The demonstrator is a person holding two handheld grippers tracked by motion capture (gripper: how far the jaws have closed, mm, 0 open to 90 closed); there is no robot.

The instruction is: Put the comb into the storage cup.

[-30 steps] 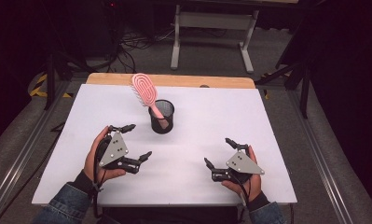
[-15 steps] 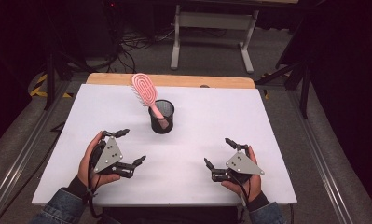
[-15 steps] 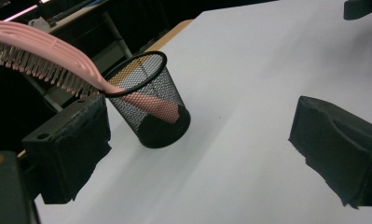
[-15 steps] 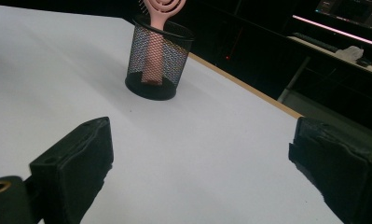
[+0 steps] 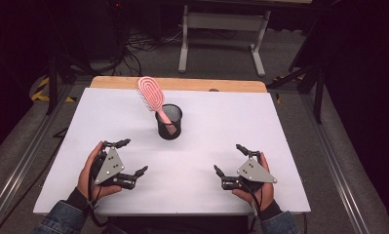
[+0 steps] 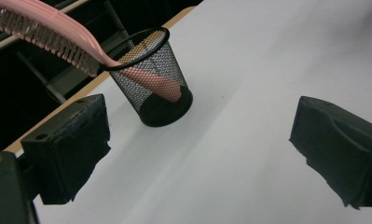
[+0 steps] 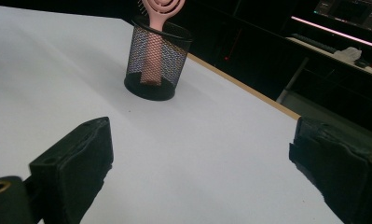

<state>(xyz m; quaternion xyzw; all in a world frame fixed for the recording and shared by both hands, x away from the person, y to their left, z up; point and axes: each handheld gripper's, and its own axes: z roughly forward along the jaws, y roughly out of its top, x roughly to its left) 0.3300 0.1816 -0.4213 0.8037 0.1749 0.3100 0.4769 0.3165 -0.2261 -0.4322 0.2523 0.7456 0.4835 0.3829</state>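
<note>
High view: black mesh cup [image 5: 168,122] sits just above frame centre on the white bench [image 5: 231,126], pink hairbrush [image 5: 152,96] standing in it handle-down, head leaning toward upper left over the rim. Left gripper [image 5: 128,158] at lower left, jaws spread wide, nothing between them. Right gripper [image 5: 229,158] at lower right, jaws also wide apart, empty. Both well apart from the cup, each held in a hand near the bench's bottom edge.

A white table [image 5: 85,146] bears a black mesh cup [image 5: 168,122] near its middle.
</note>
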